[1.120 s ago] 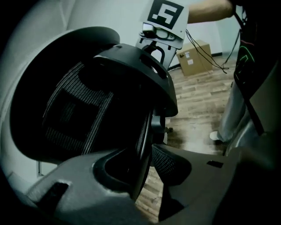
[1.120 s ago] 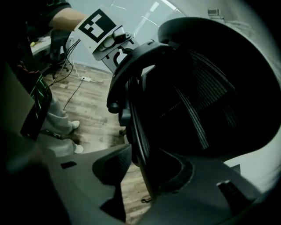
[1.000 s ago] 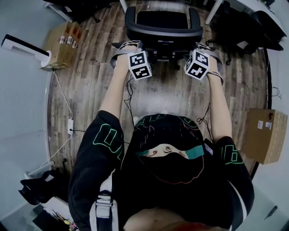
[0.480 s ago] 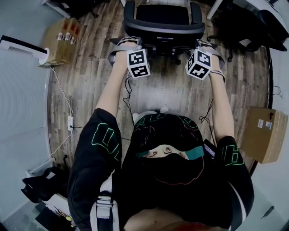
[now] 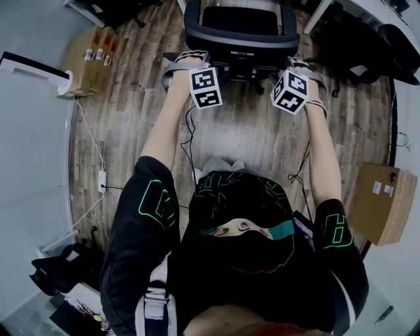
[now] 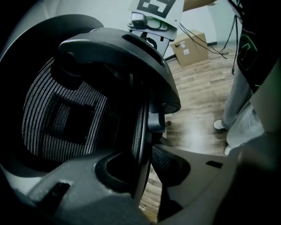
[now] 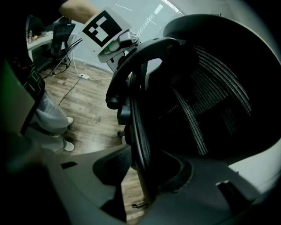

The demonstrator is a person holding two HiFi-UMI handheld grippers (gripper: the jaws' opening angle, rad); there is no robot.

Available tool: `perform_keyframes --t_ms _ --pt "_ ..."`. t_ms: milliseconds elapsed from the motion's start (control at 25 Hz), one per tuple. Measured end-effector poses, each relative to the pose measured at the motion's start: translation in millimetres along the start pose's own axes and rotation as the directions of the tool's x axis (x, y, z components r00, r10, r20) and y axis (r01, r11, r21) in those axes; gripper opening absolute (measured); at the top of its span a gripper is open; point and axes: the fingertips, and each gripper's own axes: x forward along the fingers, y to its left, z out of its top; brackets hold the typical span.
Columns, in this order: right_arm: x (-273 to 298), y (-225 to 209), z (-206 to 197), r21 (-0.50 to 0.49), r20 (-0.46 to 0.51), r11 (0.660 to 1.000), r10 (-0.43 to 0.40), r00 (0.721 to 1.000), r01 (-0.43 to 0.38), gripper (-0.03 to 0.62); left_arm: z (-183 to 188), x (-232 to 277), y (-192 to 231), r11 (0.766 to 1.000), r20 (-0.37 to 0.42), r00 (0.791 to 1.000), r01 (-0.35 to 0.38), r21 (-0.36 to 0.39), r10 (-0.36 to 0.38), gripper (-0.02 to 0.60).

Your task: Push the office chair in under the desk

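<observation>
The black mesh office chair (image 5: 239, 41) stands at the top of the head view, its backrest towards me, between white desk legs (image 5: 314, 18). My left gripper (image 5: 195, 58) grips the left edge of the backrest; in the left gripper view the backrest's edge (image 6: 141, 132) runs between the pads (image 6: 173, 165), which press on it. My right gripper (image 5: 290, 62) holds the right edge the same way; in the right gripper view the rim (image 7: 139, 127) sits clamped between the dark pads (image 7: 112, 165). The desk top is mostly out of frame.
A cardboard box (image 5: 92, 54) and a white appliance (image 5: 29, 65) stand at the left, with a cable and power strip (image 5: 102, 184) along the wall. Another box (image 5: 384, 203) sits at the right. Dark chairs (image 5: 367, 39) crowd the upper right. The floor is wood planks.
The chair has rolled away from me towards the desk, and both grippers have gone forward with it. The left jaws have closed in on the backrest edge.
</observation>
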Motion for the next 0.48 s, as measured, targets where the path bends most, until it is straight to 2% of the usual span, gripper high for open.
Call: perform_keyframes --t_ms 240,480 --pt "17 -24 -2 0.011 0.002 1.0 0.011 1.0 -0.011 0.158 -2 20 22 1.0 0.005 1.0 0.026 -0.007 -0.026 0.133" --pt "38 -55 -6 0.017 -0.003 1.0 0.005 1.0 -0.005 0.16 -4 45 52 1.0 0.01 1.0 0.018 0.002 -0.018 0.133"
